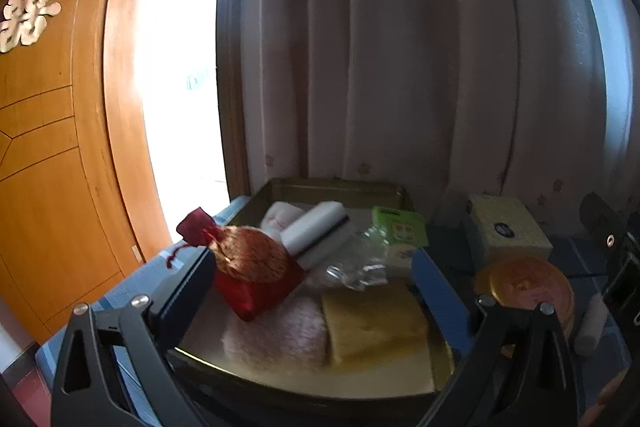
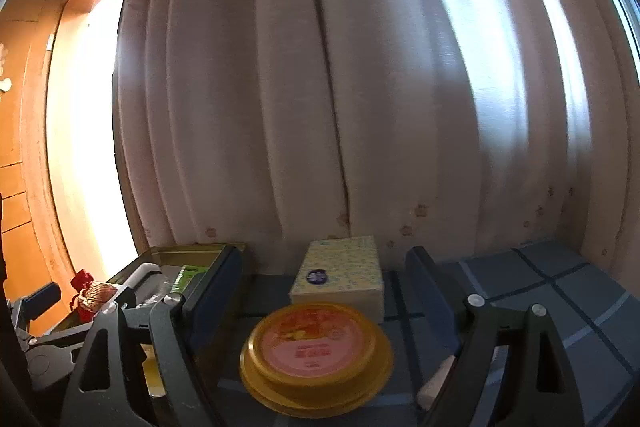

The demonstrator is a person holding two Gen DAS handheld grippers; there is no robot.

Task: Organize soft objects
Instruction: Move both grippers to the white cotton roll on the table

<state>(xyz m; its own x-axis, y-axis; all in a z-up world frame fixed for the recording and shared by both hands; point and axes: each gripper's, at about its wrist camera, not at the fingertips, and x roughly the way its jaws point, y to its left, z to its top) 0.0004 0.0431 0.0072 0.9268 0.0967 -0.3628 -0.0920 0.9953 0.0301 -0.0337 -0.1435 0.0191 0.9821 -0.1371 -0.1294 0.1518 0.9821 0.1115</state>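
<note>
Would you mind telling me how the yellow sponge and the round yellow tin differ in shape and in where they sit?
The yellow sponge is a rectangular block; the round yellow tin is a flat disc with a pink label. The sponge lies inside the metal tray; the tin rests outside it on the blue checked cloth. Both are yellow and neither is held.

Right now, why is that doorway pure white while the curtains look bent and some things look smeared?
Left wrist view: the doorway is blown out by daylight, the curtain bows from fisheye distortion, and the yellow sponge is soft. Right wrist view: same glare at left, sunlit streaks on the curtain, and the round yellow tin is slightly blurred.
</note>
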